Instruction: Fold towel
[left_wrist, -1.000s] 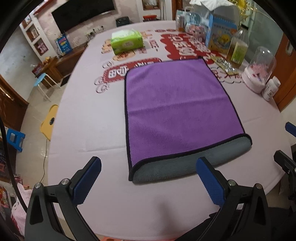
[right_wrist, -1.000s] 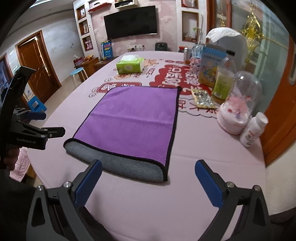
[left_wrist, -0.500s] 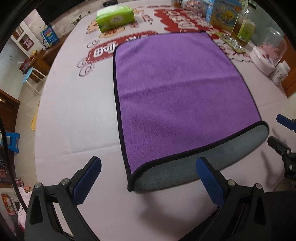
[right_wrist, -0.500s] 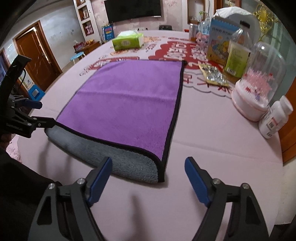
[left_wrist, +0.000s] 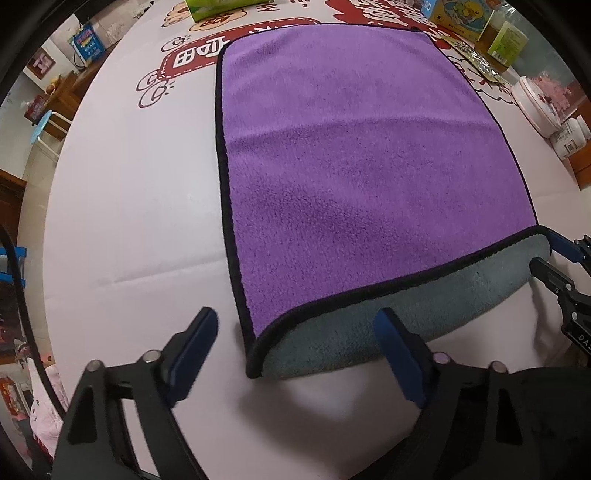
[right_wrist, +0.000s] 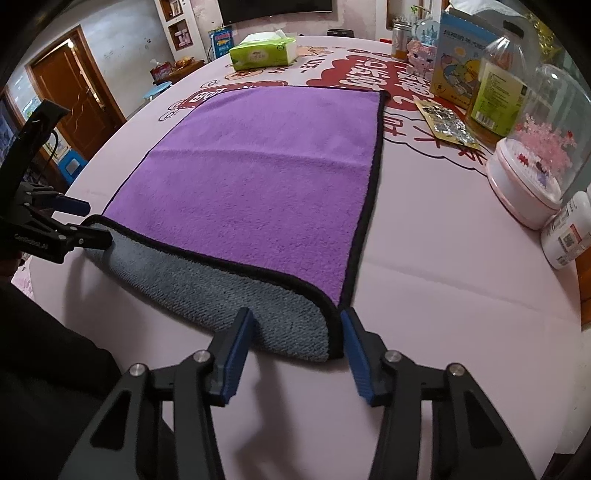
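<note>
A purple towel with black trim lies flat on the pink table, its grey underside showing along the near folded edge. My left gripper is open, its fingers straddling the near left corner of the towel. My right gripper is open but narrower, its fingers either side of the near right corner. The towel also shows in the right wrist view. Each gripper shows in the other's view, the right one and the left one.
Along the right stand a pink domed ornament, a white bottle, a juice jug, a box and a foil blister pack. A green tissue pack sits at the far side. The table edge is close below me.
Both grippers have moved forward and down to the towel's near corners. The right gripper's jaws have narrowed around its corner. The towel has not moved.
</note>
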